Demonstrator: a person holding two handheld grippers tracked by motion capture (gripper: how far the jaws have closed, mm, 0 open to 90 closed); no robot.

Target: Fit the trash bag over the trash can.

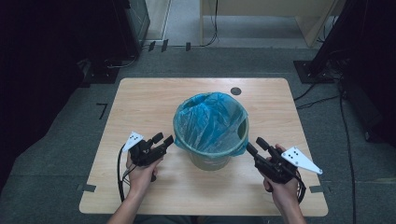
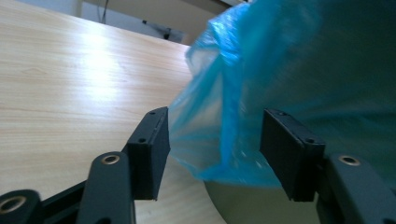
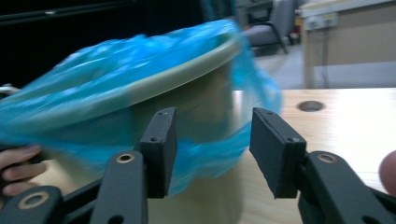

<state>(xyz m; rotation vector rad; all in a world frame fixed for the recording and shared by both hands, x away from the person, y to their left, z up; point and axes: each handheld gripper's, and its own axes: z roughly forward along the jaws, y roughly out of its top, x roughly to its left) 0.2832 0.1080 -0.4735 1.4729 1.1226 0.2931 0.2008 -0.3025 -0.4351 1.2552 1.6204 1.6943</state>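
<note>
A pale waste bin [image 1: 211, 162] lined with a blue plastic bag [image 1: 210, 121] stands at the middle of the wooden table [image 1: 140, 98]. The bag's hem is folded down over the rim. My left gripper [image 1: 164, 138] is just left of the bin, open, pointing at the rim. In the left gripper view a hanging fold of the bag [image 2: 219, 135] lies between the open jaws of the left gripper [image 2: 215, 140], and the pads do not press it. My right gripper [image 1: 253, 143] is just right of the bin, open. In the right gripper view the right gripper [image 3: 214, 140] faces the bin wall [image 3: 205, 112] and the bag hem [image 3: 205, 156].
A round cable hole [image 1: 236, 91] sits near the table's far edge, behind the bin. Dark equipment stands [image 1: 322, 60] and cables [image 1: 317, 100] lie on the grey floor at the right. Bare tabletop lies in front of the bin between my hands.
</note>
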